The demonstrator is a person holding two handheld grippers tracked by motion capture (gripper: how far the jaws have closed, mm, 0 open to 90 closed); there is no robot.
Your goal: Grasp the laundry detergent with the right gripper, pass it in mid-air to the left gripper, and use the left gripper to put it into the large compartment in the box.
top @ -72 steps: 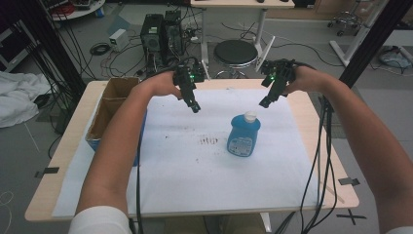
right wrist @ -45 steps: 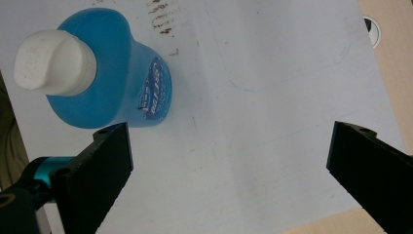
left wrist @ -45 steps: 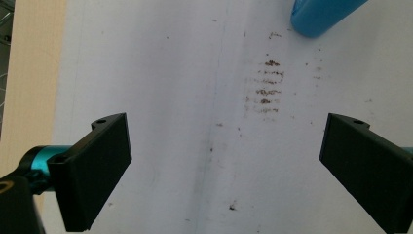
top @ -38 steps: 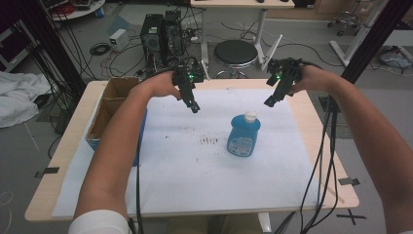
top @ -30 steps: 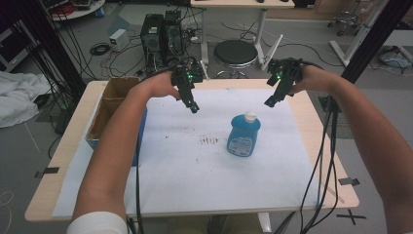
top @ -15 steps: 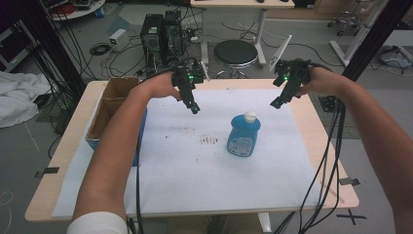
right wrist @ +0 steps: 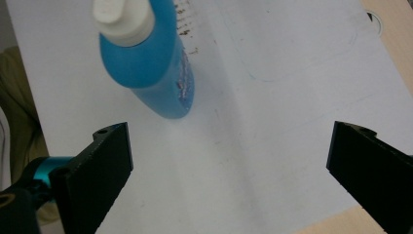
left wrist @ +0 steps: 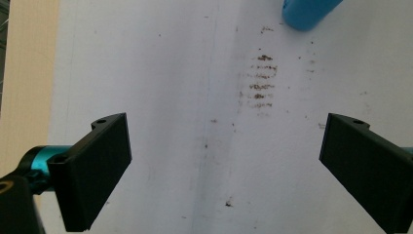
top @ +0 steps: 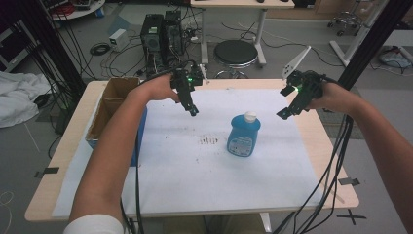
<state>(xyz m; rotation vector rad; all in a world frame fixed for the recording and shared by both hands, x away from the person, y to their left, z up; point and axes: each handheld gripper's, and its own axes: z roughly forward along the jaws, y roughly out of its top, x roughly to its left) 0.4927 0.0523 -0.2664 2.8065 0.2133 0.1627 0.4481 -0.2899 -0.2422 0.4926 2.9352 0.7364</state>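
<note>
Standing upright on the white sheet (top: 185, 170) is one blue bottle (top: 243, 135) with a white cap, below and to the left of the right gripper (top: 284, 113) and well apart from the left gripper (top: 193, 111); in the right gripper view it sits beyond the left jaw, and in the left gripper view its base peeks in ahead, nearer the right jaw. One patch of brown marks (top: 209, 141) lies just beside the bottle, straight ahead between the left gripper's jaws. One open cardboard box (top: 111, 105) rests at the edge of the wooden bench (top: 325, 141). Beyond are one black stool (top: 235, 52) and two computer towers (top: 160, 30) on the grey floor. Both pairs of jaws are spread wide, holding and touching nothing, above the sheet.
</note>
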